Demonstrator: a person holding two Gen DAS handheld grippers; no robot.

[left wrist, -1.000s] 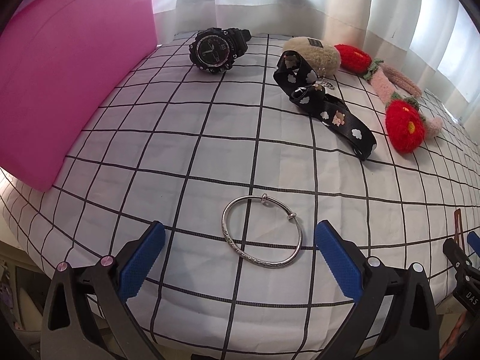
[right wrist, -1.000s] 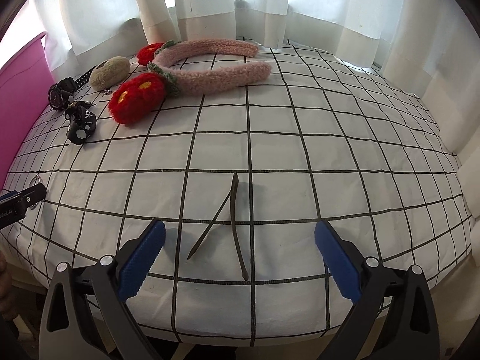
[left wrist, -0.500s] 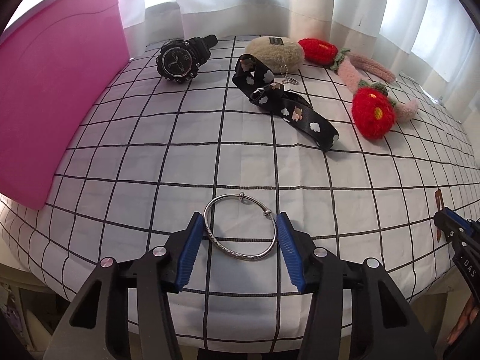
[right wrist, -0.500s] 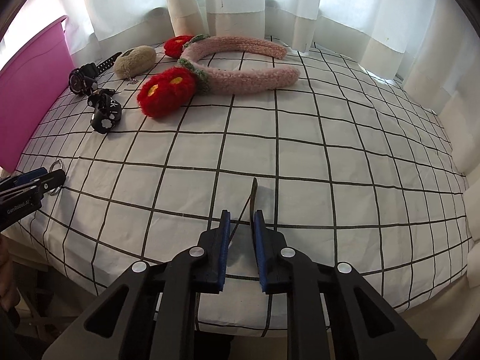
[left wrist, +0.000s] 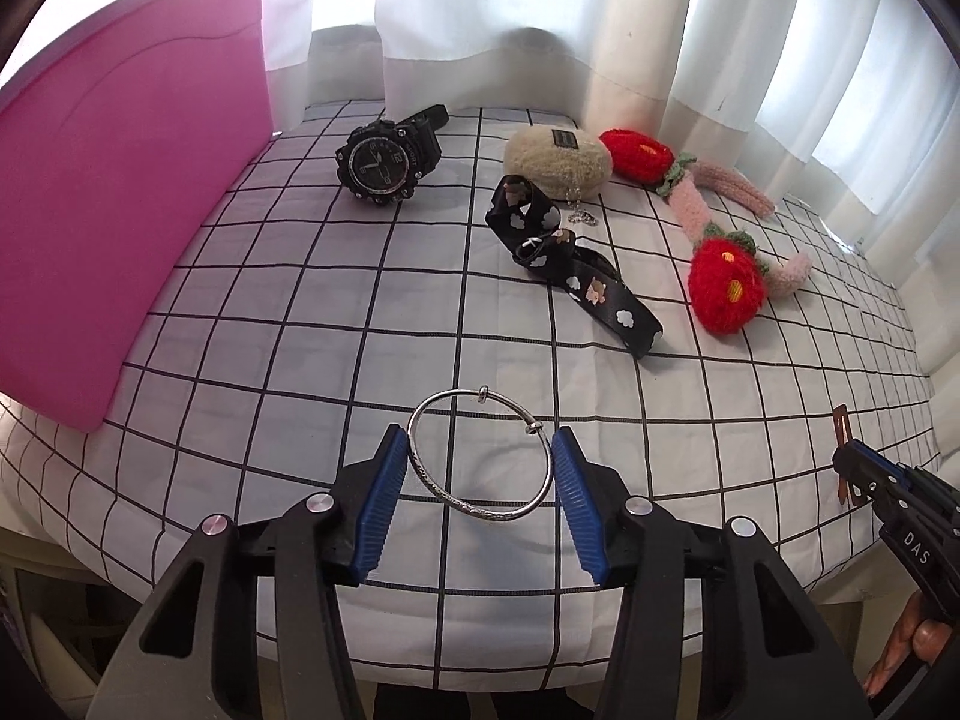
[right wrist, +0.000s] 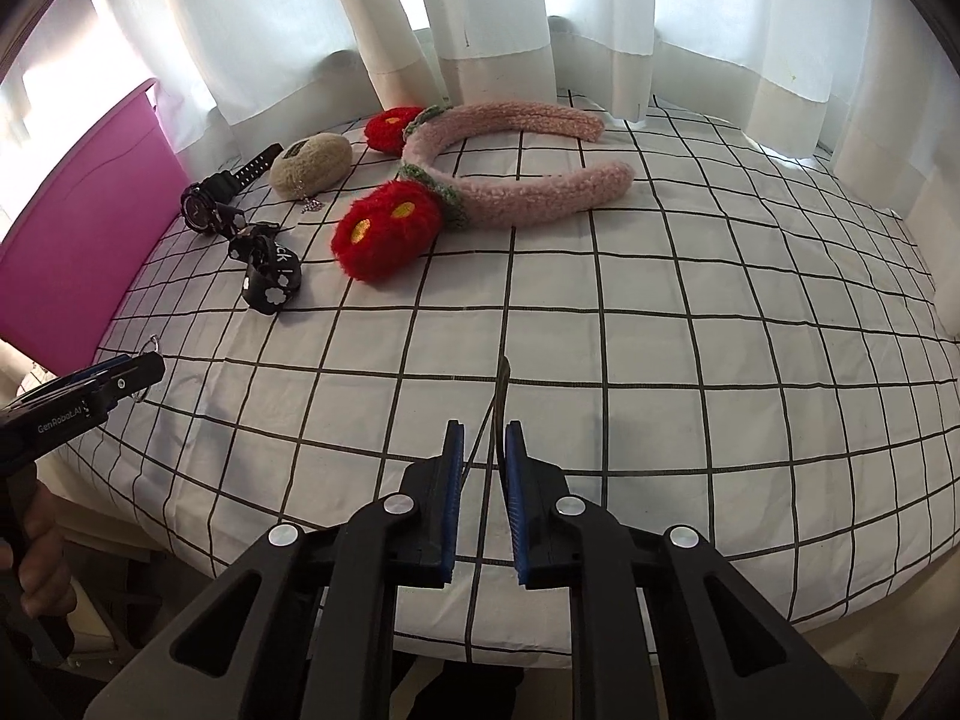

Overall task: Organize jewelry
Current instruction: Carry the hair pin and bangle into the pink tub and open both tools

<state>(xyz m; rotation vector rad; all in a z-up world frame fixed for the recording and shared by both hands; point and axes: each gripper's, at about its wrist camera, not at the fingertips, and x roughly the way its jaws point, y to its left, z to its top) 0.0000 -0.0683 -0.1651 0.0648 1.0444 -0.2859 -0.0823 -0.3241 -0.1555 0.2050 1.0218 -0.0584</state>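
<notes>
- Step in hand, as judged: pick-up of two pieces at once. The silver bangle [left wrist: 480,456] is clamped across its width by the left gripper [left wrist: 477,507]; blue pads are seen against both sides of the ring, jaws about half closed.
- The bangle appears raised off the checked cloth [left wrist: 300,360], near the table's front edge, just right of the pink bin [left wrist: 120,192].
- The right gripper [right wrist: 483,504] is nearly closed on a thin brown hair clip [right wrist: 501,396]; whether the pads are pressing it fully cannot be told. The clip stands farther right of the bin, well apart from the bangle.
- Next move, as judged: both pieces to be carried leftward to the bin, with the ring kept level so it is not slipped from the pads.
- Surface: white cloth with black grid, draped over a table, slightly wrinkled.
- Right of the bin, toward the back: a black watch [left wrist: 387,159], a beige plush pouch [left wrist: 558,159], a black patterned strap [left wrist: 576,276], a pink headband with red flowers [right wrist: 480,180].
- Room: white curtains [right wrist: 540,12] behind, daylight coming through.
</notes>
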